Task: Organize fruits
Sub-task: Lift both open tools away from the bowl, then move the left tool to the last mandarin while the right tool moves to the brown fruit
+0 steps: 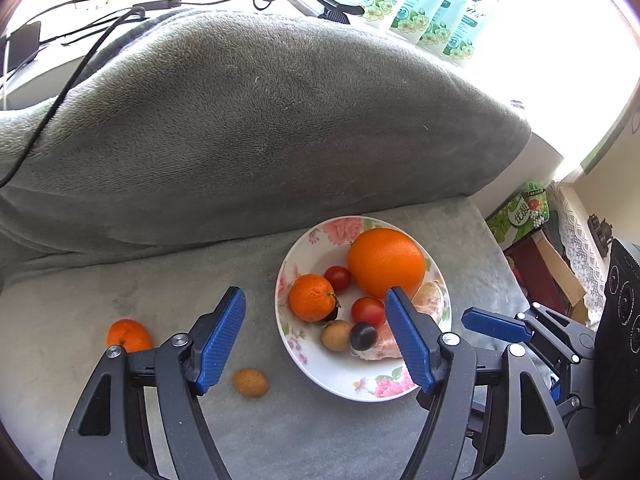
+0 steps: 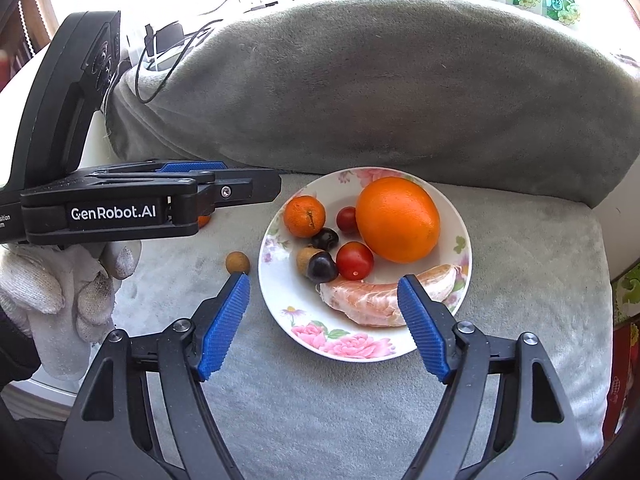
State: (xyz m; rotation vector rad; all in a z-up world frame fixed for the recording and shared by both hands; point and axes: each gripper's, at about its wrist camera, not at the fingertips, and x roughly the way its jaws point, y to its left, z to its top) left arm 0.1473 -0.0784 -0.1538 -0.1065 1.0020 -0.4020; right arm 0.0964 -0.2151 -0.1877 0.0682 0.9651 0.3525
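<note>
Both my tools hang open and empty: my left tool (image 1: 316, 344) and right tool (image 2: 324, 324) above the floral plate (image 2: 400, 354) of fruit on the grey cushion (image 2: 520, 280).

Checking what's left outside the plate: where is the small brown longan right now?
The longan lies on the grey cushion just left of the flowered plate, between the plate and a loose tangerine.
</note>
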